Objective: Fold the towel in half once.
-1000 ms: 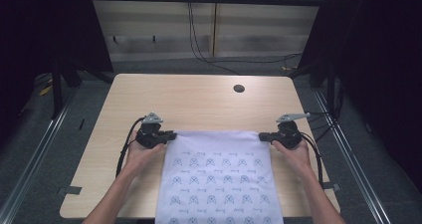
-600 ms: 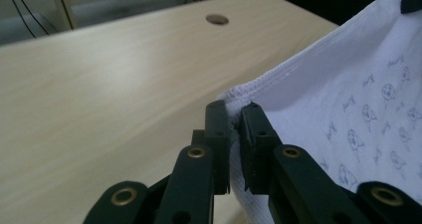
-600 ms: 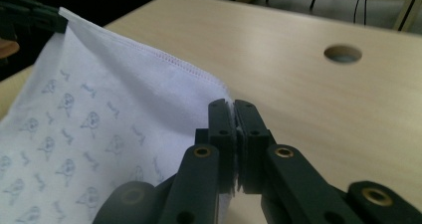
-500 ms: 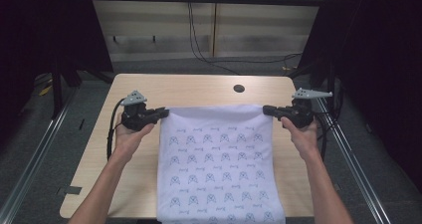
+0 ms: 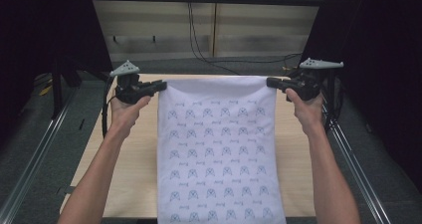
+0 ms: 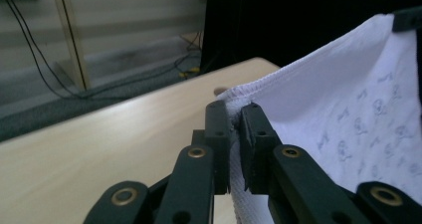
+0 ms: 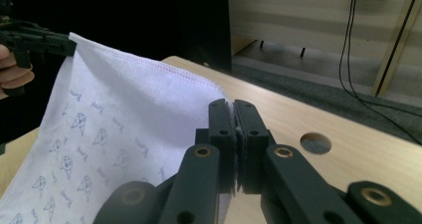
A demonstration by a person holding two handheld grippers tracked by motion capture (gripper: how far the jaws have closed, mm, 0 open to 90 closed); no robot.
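A white cloth (image 5: 219, 139) printed with small blue figures hangs stretched above the wooden table (image 5: 134, 149), its lower part trailing toward the near edge. My left gripper (image 5: 161, 86) is shut on the cloth's top left corner. My right gripper (image 5: 271, 82) is shut on the top right corner. In the left gripper view the jaws pinch the hemmed corner of the cloth (image 6: 343, 114), and the left gripper (image 6: 235, 115) points across the table. In the right gripper view the right gripper (image 7: 234, 109) clamps the cloth (image 7: 119, 129), with the other gripper (image 7: 37, 42) at the far corner.
A round hole (image 7: 315, 143) sits in the tabletop near the far edge. Metal rails (image 5: 40, 149) run along both sides of the table. Cables (image 5: 199, 40) hang in front of the pale back wall. Dark curtains flank the table on both sides.
Both grippers have risen and moved away from me, lifting the cloth's top edge off the table. The cloth now hangs taut between them instead of lying flat.
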